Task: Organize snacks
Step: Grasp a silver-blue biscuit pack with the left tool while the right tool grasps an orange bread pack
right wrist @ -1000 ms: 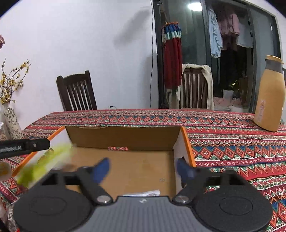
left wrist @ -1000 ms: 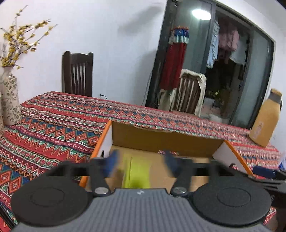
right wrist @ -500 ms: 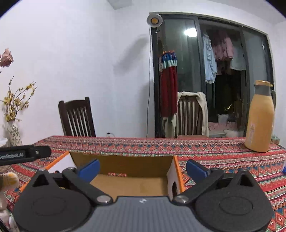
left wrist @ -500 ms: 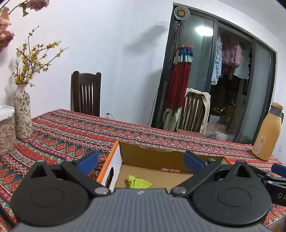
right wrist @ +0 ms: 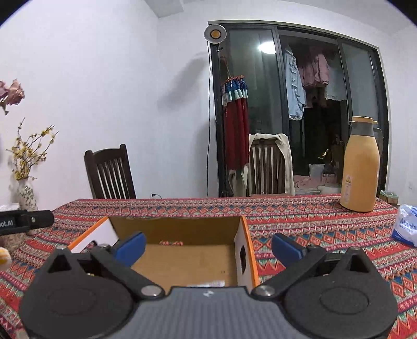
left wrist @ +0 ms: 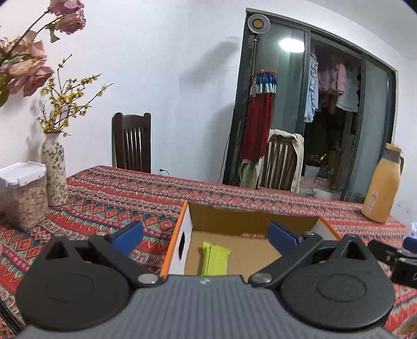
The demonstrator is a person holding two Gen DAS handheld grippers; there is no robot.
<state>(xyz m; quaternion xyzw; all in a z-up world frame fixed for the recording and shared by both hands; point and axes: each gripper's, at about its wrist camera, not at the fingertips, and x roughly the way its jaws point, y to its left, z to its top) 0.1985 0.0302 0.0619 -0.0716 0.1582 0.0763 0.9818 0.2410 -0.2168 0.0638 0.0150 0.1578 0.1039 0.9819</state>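
1. Left gripper [left wrist: 206, 236] and right gripper [right wrist: 207, 246] both gape wide, holding nothing.
2. Green snack packet [left wrist: 215, 258] lies flat inside the cardboard box [left wrist: 250, 220].
3. I'd fetch the next snack, then release low over the bare floor beside it.

Both fisheye views are evenly and fairly brightly lit by indoor light. A round lamp [left wrist: 258, 23] on a stand glows beside the dark glass door [left wrist: 294, 109], and a ceiling light reflects in that glass as a white glare spot [right wrist: 266, 47]. A soft grey shadow [right wrist: 182, 78] smears across the white wall [left wrist: 156, 78]. Straight lines bow near the edges, and black corners frame each picture. Focus is mostly sharp, softening slightly at the rims.
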